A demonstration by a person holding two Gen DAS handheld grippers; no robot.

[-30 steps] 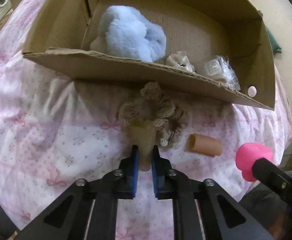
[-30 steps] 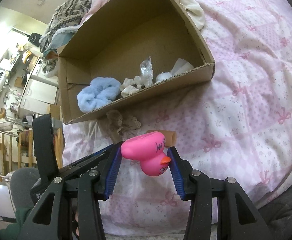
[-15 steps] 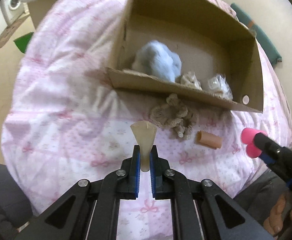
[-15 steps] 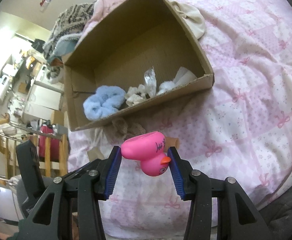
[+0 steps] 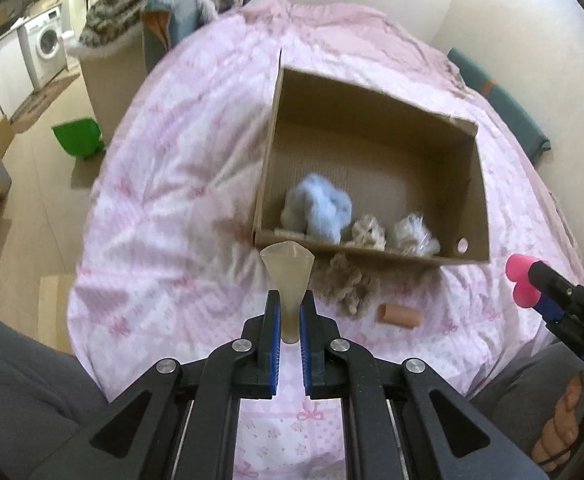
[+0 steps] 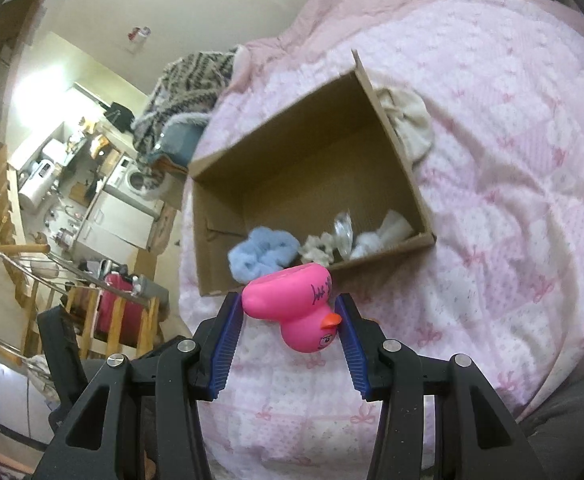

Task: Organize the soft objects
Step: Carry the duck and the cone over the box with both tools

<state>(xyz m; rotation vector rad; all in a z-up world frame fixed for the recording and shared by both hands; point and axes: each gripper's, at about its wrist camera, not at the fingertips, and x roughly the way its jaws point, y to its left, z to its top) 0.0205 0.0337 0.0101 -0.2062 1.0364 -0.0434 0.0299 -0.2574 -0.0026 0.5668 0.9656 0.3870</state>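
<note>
Left gripper point(image 5: 290, 312) is pinching the stem of a translucent beige cone point(image 5: 288, 270), holding it up over the pink bedspread point(image 5: 164, 208). Right gripper point(image 6: 290, 320) is squeezing a pink rubber duck point(image 6: 292, 300), tipped sideways. Beyond both, the cardboard box point(image 5: 478, 184) is sitting open, holding a fluffy blue scrunchie point(image 5: 320, 210); a lacy beige scrunchie point(image 5: 346, 280) is lying just outside.

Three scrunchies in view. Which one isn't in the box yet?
The big beige lace scrunchie: it lies on the quilt just outside the box's near wall. The blue fluffy scrunchie and the small beige scrunchie are inside.
</note>
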